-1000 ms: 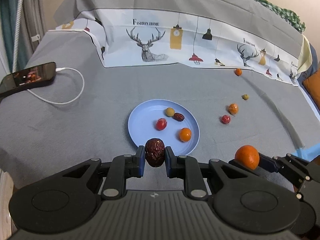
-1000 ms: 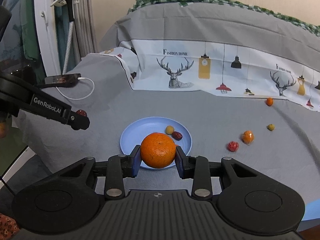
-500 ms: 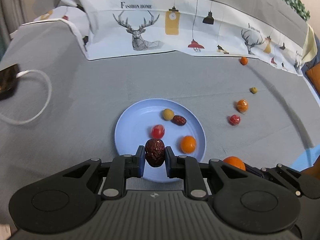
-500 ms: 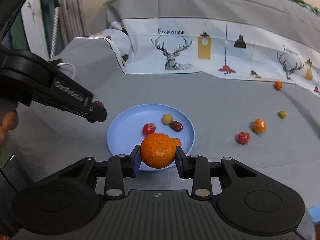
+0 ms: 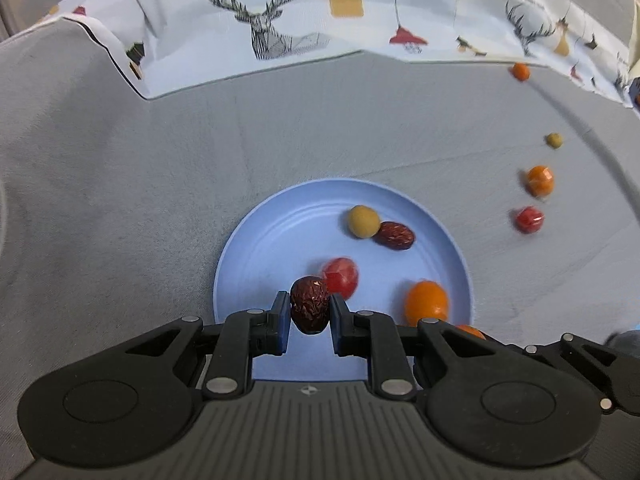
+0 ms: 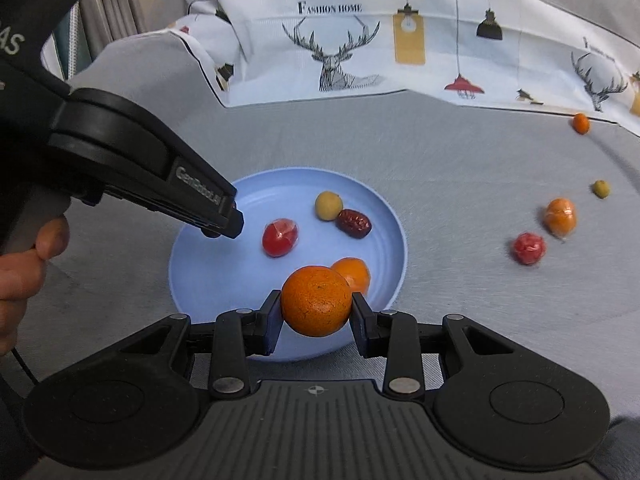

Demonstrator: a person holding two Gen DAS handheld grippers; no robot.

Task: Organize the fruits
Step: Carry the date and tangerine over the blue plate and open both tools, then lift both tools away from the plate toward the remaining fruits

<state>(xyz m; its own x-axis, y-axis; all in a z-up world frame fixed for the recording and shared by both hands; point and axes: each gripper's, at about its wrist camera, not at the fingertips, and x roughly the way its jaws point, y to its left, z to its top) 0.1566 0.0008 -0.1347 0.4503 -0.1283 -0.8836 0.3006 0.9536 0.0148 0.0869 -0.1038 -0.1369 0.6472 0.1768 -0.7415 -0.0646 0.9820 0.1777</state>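
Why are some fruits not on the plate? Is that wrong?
Nothing is spilled or broken. Four small fruits lie loose on the grey cloth, right of the blue plate: a red one, two orange, one yellowish.

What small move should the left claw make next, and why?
Probably lower a little and open. The left claw grips the date over the plate's near-left part, where the floor looks bare, beside the red fruit.
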